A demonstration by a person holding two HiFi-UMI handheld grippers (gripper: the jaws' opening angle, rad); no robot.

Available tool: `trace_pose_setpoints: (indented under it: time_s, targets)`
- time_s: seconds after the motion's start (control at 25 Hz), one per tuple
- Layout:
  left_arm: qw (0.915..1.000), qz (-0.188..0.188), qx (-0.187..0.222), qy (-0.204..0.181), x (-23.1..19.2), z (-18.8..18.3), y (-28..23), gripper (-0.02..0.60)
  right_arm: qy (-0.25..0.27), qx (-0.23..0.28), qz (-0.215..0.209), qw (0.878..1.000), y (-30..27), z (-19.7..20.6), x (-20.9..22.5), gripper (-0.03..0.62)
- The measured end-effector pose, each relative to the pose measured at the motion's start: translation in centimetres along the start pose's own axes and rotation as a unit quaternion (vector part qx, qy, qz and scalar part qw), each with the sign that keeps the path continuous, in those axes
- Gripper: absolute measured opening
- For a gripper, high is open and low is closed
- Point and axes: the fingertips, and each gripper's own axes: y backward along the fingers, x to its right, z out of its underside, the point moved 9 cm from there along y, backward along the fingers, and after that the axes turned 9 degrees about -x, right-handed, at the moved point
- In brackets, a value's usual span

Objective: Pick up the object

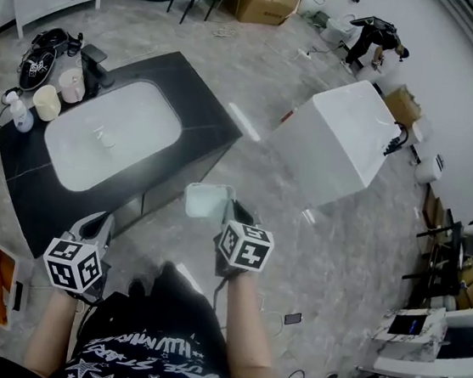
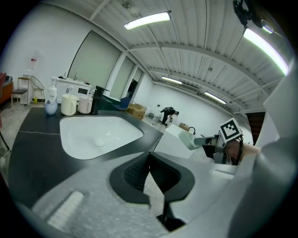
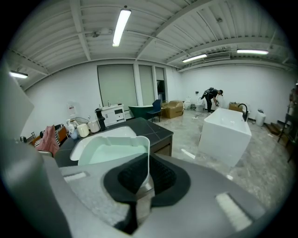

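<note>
Grey showroom floor beside a black vanity counter (image 1: 197,102) — the right gripper (image 1: 223,211) pinches the pale green tray (image 1: 205,199) by its wall, held aloft; the left gripper (image 1: 93,228) is closed, empty. Pickup looks done — next, keep it level.

The tray (image 1: 208,200) is a shallow, pale mint-green plastic dish with rounded corners and a thin, lighter rim. It hangs in the air, open side up and roughly level, over the floor just off the corner of the dark tabletop (image 1: 199,85). One side wall is pinched between the closed jaws of the right tool (image 3: 147,160). Its inside looks bare.
</note>
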Motion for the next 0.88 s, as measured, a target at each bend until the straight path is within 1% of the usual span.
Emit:
trace_pose_setpoints:
  time_s: [0.32, 0.56, 0.88]
  targets:
    - [1.0, -0.002, 0.006, 0.003, 1.9, 1.3, 0.2, 0.008, 0.002, -0.001, -0.009, 1.0, 1.6, 2.0, 1.0, 0.011]
    - [1.0, -0.005, -0.002, -0.003, 5.2, 2.6, 0.9, 0.008, -0.002, -0.012, -0.018, 1.0, 4.0, 4.5, 2.7, 0.011]
    - [1.0, -0.007, -0.003, 0.005, 8.5, 4.3, 2.3, 0.008, -0.003, -0.022, -0.015, 1.0, 6.9, 6.7, 5.2, 0.011]
